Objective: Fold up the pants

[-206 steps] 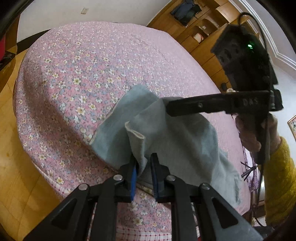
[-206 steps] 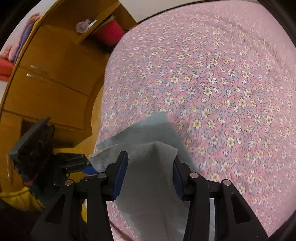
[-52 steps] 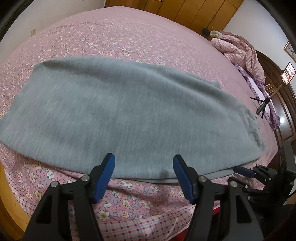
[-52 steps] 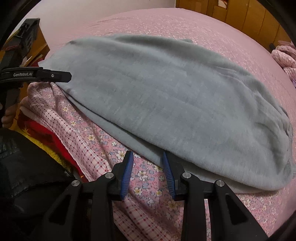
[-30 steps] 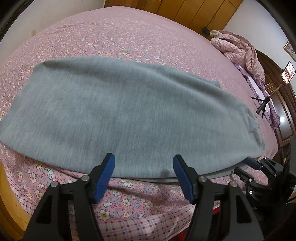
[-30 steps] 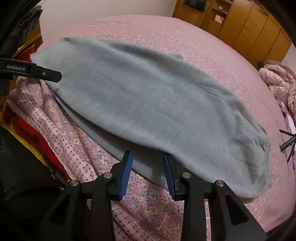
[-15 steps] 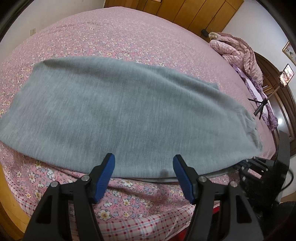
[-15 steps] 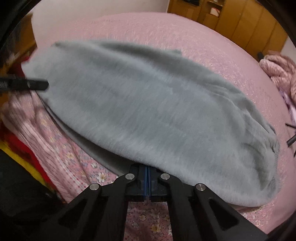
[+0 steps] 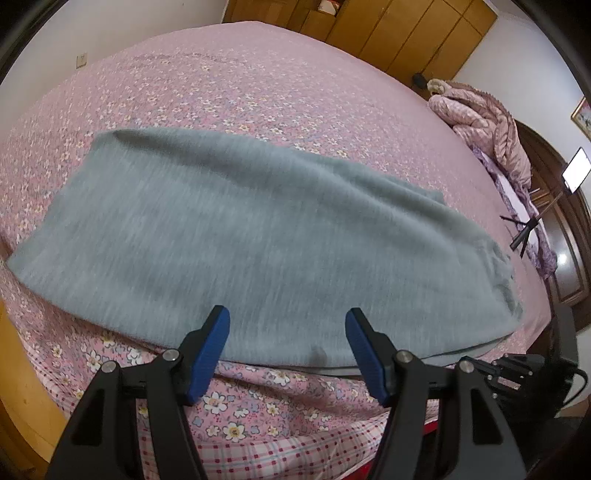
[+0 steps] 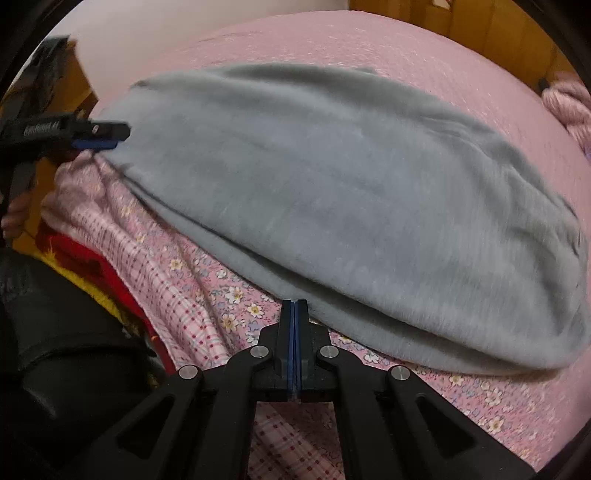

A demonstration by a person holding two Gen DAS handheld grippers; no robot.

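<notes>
So the grey pants [image 9: 266,236] are lying flat across the pink flowered bedspread [image 9: 258,85], folded lengthwise so one layer sits on top of the other, and you can see the lower layer peeking out along the near edge in the right wrist view. They run sideways in front of you, close to the near side of the bed, with the gathered end off to the right.

Your left tool [image 9: 287,345] is spread wide, blue pads [image 9: 212,347] apart, and it hovers over the near edge of the pants around the middle. Nothing sits between the pads that they press on; the fabric is just below and in front of them.

Your right tool [image 10: 294,325] is pressed together, pads flat against each other. Its tip sits right at the near edge of the pants, over the flowered sheet, but I can't tell from this angle whether any cloth is caught in there or it's just closed on nothing. The shot is a bit blurry too.

A checked pink sheet edge [image 10: 177,295] hangs down the side of the bed, with something red and yellow [image 10: 92,262] under it. Wooden wardrobes [image 9: 399,33] line the far wall and a bundled pink quilt [image 9: 480,114] sits at the far right of the bed.
</notes>
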